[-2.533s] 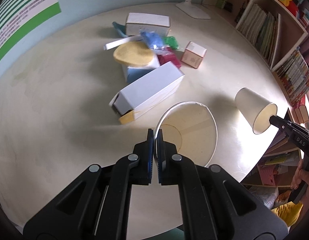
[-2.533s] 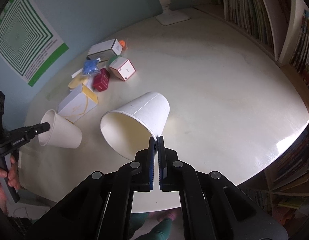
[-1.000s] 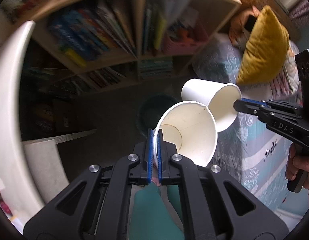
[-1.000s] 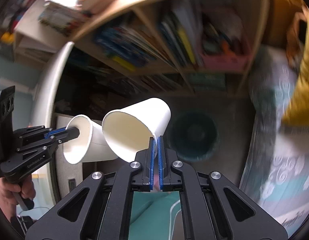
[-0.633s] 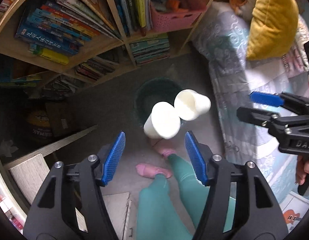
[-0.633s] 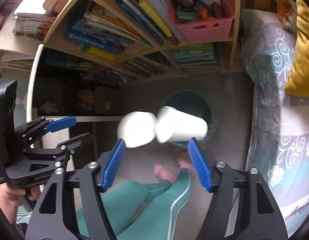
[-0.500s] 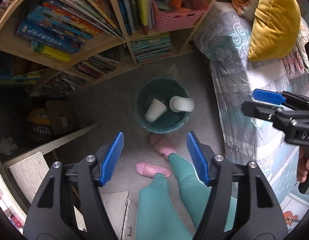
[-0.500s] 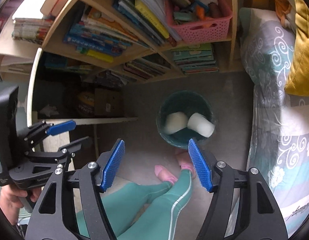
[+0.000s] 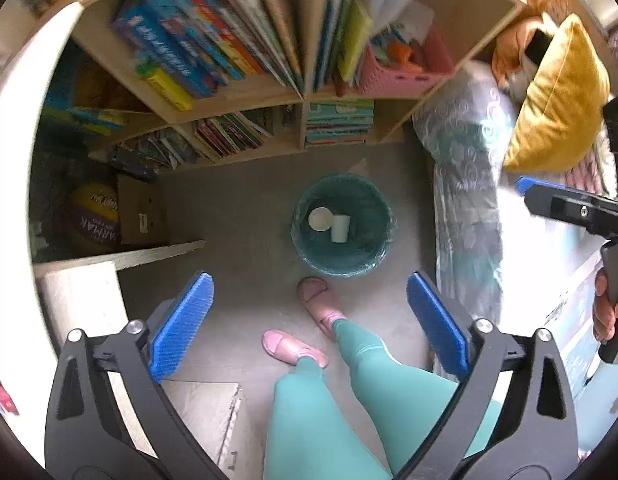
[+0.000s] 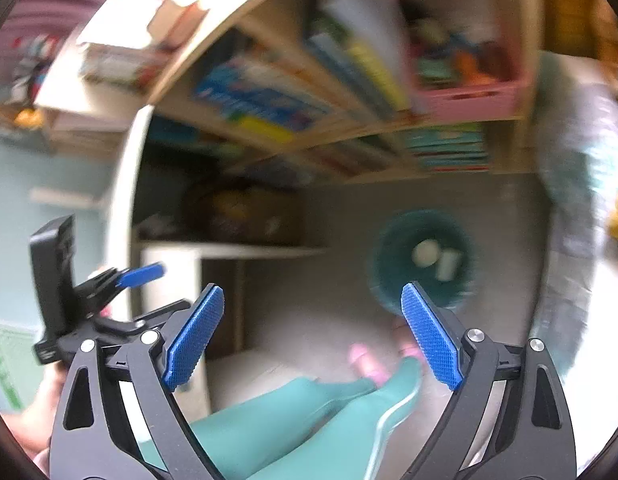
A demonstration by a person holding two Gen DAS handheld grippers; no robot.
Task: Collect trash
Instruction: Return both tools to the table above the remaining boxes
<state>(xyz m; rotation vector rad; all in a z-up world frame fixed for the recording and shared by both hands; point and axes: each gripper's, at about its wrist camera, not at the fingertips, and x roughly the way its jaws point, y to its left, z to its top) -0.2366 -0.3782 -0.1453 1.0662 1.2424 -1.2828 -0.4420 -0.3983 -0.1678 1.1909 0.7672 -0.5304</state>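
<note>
Both white paper cups had dropped from the tongs into the round teal waste bin on the floor. Left tongs and right tongs, just opened, stood spread and empty; release squarely over the bin.

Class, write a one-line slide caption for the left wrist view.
Open left tool above a green bin on the floor holding two paper cups.

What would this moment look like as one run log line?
step: cups dropped | left gripper: open, empty | right gripper: open, empty | two paper cups: in green bin | jaws just opened
</note>
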